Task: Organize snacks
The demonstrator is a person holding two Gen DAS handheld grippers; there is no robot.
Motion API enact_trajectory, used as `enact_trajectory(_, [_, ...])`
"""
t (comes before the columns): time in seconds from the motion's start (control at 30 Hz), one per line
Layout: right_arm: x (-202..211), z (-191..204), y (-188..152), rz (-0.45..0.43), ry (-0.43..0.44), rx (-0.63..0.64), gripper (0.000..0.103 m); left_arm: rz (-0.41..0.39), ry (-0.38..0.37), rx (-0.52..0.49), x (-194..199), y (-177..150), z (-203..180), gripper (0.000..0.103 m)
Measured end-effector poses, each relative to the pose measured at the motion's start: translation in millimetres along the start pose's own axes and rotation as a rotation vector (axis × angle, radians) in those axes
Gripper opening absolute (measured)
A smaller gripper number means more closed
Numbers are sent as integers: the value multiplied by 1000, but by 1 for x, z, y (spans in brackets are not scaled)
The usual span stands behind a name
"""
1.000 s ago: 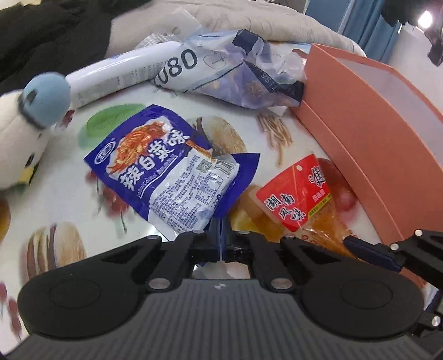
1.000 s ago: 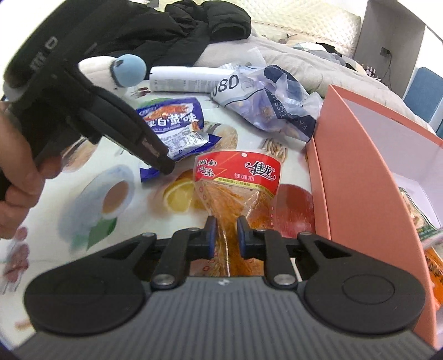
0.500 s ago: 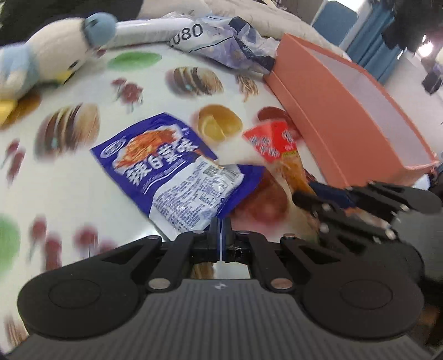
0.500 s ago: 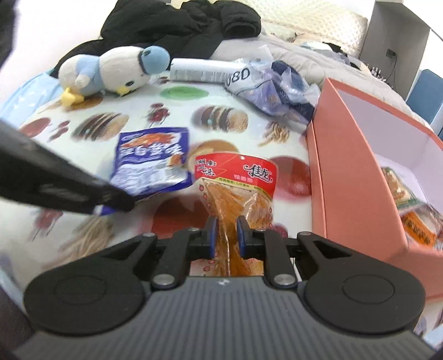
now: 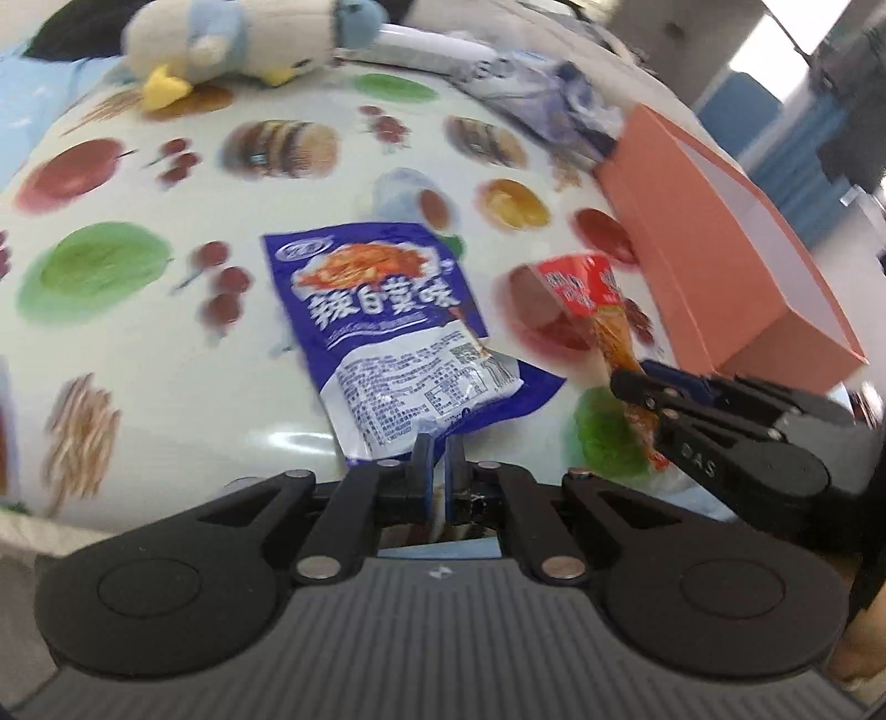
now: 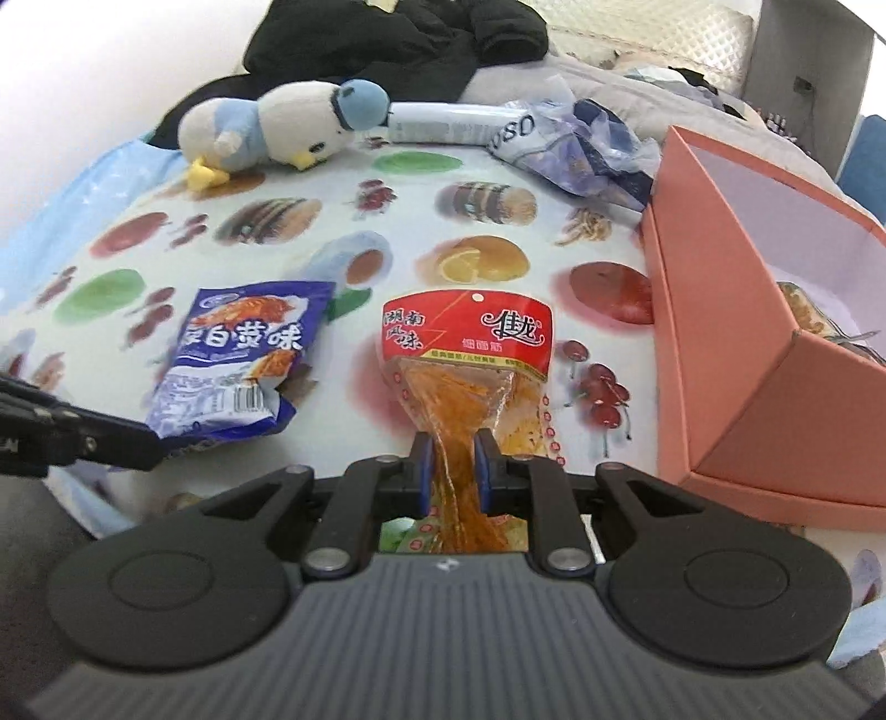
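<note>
My left gripper (image 5: 438, 443) is shut on the near edge of a blue snack packet (image 5: 398, 327), held over the fruit-print tablecloth; the packet also shows in the right wrist view (image 6: 238, 360). My right gripper (image 6: 447, 443) is shut on the clear lower end of a red-topped snack packet (image 6: 465, 343) with orange strips inside; it also shows in the left wrist view (image 5: 587, 288). An open salmon-pink box (image 6: 736, 343) stands to the right with snack packets (image 6: 803, 304) inside.
A plush penguin (image 6: 277, 130) lies at the far left. A white tube (image 6: 443, 119) and a crumpled plastic bag (image 6: 587, 149) lie at the back, next to the box's far corner. Dark clothing (image 6: 387, 39) and bedding lie behind the table.
Both grippers have pulled back toward the near table edge, drawing the blue and red packets with them. Both stay shut on their packets. More of the table and the plush toy show now.
</note>
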State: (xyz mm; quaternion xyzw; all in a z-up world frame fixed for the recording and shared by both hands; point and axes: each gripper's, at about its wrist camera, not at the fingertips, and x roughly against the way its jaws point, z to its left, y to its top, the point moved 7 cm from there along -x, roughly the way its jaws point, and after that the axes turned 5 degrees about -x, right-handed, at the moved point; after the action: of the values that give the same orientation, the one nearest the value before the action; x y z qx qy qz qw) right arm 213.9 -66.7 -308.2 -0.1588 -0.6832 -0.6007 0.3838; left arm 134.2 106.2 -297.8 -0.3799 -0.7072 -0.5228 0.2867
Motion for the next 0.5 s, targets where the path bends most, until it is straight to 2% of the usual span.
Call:
enact_trajectory(0.07, [-2,1,-1,3,28,-12,24,2,43,58,2,2,8,7])
enact_trajectory(0.1, [-2,1,-2,14,51,-26,28,2,54,81,2,4,11,21])
enact_trajectory(0.13, [-2,0,-2,21,74,-40,32,-6,58,110,3,6,14,47])
enact_trajectory(0.17, [-1,1,-2,19,86,-47,43,-17,61,144,5,7,16,62])
enact_trajectory(0.2, [2,1,-1,4,96,-47,58,-29,64,167,6,9,19,86])
enact_trajectory(0.23, [5,1,0,-14,105,-43,72,-49,68,186,8,10,20,93])
enact_trajectory(0.3, [9,1,3,-37,138,-31,87,-59,57,200,6,14,19,94])
enact_trajectory(0.4, [5,-5,7,-38,126,-1,88,-29,10,202,-5,19,11,99])
enact_trajectory(0.5, [-3,-16,7,-29,101,9,88,-20,13,170,-12,22,1,101])
